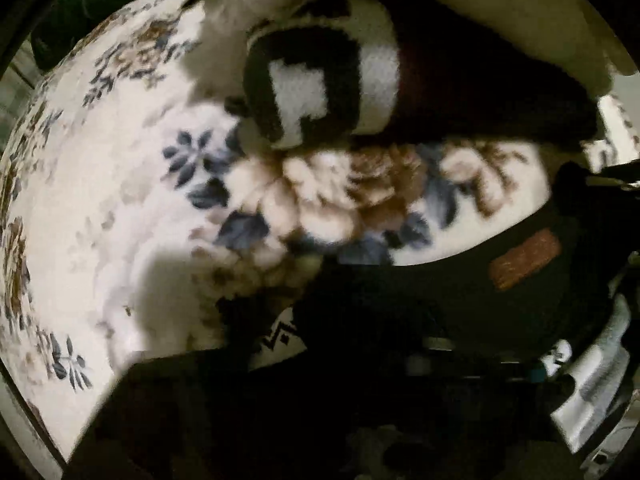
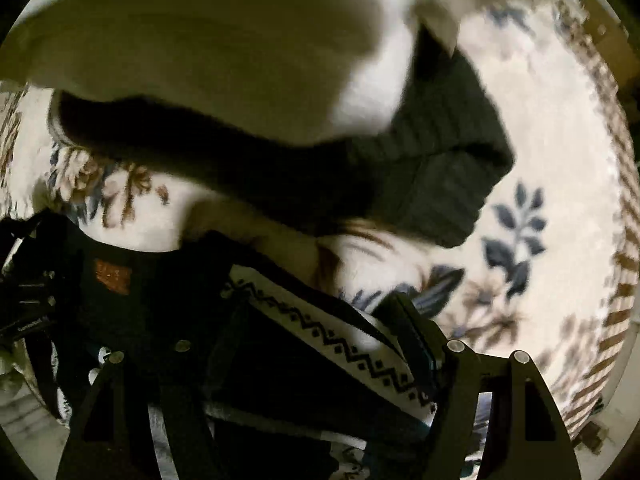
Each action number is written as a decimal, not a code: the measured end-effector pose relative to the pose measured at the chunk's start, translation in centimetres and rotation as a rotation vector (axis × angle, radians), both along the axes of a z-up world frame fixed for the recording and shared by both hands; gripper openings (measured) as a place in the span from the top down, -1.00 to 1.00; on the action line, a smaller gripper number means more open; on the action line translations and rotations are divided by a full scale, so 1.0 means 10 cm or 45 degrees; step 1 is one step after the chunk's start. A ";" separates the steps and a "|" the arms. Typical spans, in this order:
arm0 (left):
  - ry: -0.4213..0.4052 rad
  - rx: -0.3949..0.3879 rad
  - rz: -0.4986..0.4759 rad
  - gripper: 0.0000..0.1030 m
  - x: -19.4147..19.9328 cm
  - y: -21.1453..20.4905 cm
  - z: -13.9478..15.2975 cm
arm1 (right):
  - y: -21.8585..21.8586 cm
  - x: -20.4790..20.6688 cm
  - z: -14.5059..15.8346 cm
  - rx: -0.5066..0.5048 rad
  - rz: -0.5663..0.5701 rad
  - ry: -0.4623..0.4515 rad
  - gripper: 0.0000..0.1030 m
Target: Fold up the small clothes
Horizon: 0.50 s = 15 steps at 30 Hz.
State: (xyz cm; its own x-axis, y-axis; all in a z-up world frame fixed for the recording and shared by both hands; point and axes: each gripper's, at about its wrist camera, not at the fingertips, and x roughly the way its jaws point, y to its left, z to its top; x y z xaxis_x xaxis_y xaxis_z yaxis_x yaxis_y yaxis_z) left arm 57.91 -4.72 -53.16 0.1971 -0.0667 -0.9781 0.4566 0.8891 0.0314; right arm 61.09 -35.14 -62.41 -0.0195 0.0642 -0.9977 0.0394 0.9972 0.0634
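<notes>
A black garment with an orange patch and a white band of black zigzag lies bunched on a floral blanket. My right gripper hangs over it, jaws well apart. The band runs between the fingers and under the right fingertip. In the left wrist view the same garment and a bit of the band meet my left gripper. That gripper is lost in dark blur, so its jaws cannot be read.
Beyond the garment lie a fuzzy black-and-white sock, a dark maroon piece and a dark ribbed knit, with a cream cloth over them. The blanket's striped border curves along the right.
</notes>
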 end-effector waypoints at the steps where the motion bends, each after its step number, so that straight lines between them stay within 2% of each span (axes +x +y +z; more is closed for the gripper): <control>1: -0.019 0.000 -0.013 0.77 -0.03 0.00 0.03 | -0.02 0.00 0.03 0.023 0.005 -0.016 0.32; 2: -0.037 -0.003 -0.022 0.83 -0.07 0.01 0.07 | -0.02 0.00 0.05 0.028 0.009 -0.025 0.63; 3: -0.065 -0.014 -0.024 0.85 -0.10 0.02 0.11 | -0.01 -0.02 0.10 0.039 0.010 -0.048 0.80; 4: -0.099 -0.024 -0.021 0.86 -0.14 0.05 0.17 | 0.00 -0.04 0.15 0.035 0.014 -0.074 0.86; 9: -0.262 -0.136 0.052 0.87 -0.42 0.22 0.71 | -0.07 -0.36 0.66 0.044 -0.037 -0.270 0.87; 13: -0.385 -0.268 0.127 0.87 -0.92 0.38 1.27 | -0.15 -0.96 1.28 0.090 -0.109 -0.459 0.87; 15: -0.407 -0.320 0.154 0.87 -1.25 0.40 1.48 | 0.00 -1.32 1.47 0.120 -0.143 -0.509 0.87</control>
State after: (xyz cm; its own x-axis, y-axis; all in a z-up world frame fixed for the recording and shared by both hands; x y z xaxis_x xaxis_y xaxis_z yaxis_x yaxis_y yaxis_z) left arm 45.37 -0.71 -38.39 0.5087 -0.2532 -0.8229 0.3511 0.9337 -0.0703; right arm 47.86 -35.13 -47.70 0.3799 0.1351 -0.9151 0.1014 0.9772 0.1863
